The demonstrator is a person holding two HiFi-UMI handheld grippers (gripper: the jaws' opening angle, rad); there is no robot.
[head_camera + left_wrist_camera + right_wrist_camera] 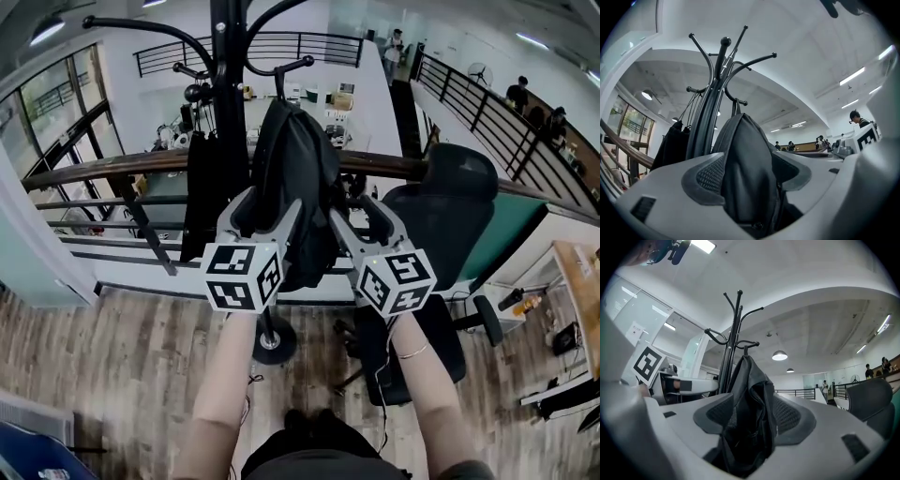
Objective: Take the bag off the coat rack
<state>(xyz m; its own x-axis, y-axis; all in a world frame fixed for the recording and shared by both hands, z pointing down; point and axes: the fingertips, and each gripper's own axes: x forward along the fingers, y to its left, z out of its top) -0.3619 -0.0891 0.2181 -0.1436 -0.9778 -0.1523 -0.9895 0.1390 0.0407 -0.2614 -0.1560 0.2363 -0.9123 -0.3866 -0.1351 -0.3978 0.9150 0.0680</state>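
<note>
Your left gripper [750,173] and right gripper [754,416] spread astride the black fabric bag [295,169]; only the head view shows your outstretched, parallel forearms [225,375].

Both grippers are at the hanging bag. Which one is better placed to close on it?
Right gripper, probably: the bag sits centred, filling its open jaws. In the left gripper, the bag leans on one pad, a gap at the other.

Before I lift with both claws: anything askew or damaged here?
Nothing stands out. The black fabric bag hangs from the upright black metal coat rack, with the left claw and right claw each straddling it.
</note>
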